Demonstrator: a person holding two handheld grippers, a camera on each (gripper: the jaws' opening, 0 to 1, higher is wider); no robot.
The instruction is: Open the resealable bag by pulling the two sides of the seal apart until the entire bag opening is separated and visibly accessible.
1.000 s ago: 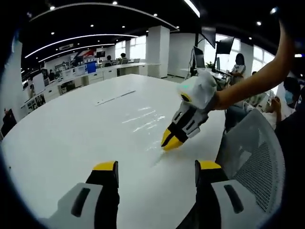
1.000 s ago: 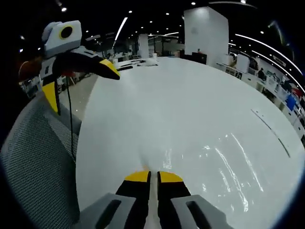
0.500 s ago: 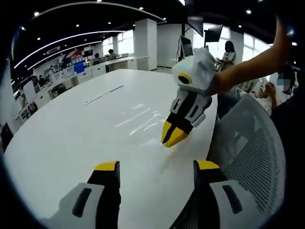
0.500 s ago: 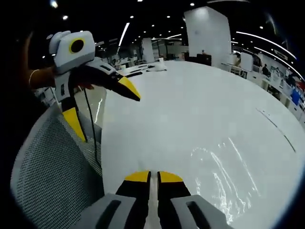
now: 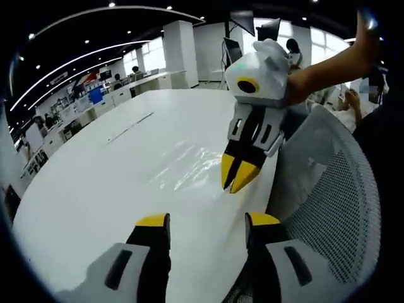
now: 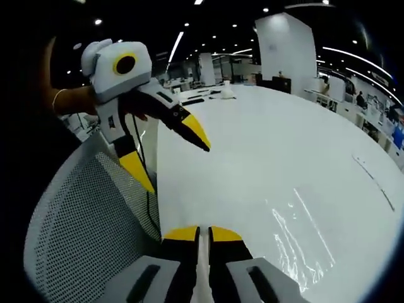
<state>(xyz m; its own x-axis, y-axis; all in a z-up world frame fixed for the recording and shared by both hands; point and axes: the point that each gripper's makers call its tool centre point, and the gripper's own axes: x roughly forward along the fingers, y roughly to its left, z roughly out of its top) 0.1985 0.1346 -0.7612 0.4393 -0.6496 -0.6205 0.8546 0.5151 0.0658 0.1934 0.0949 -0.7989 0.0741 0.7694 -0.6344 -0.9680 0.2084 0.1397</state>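
Overhead, ceiling lights [image 5: 63, 66] streak above white table [image 5: 95, 170].

The left gripper [image 5: 205, 228] had yellow-tipped black jaws on grey-white housings; a black cable hung from it. The right gripper [image 6: 196, 235] matched it. A thin bracelet [image 6: 58, 97] circled the person's left wrist.

white table [image 5: 95, 177], mesh chair [image 6: 82, 214], ceiling lights [image 6: 177, 45]
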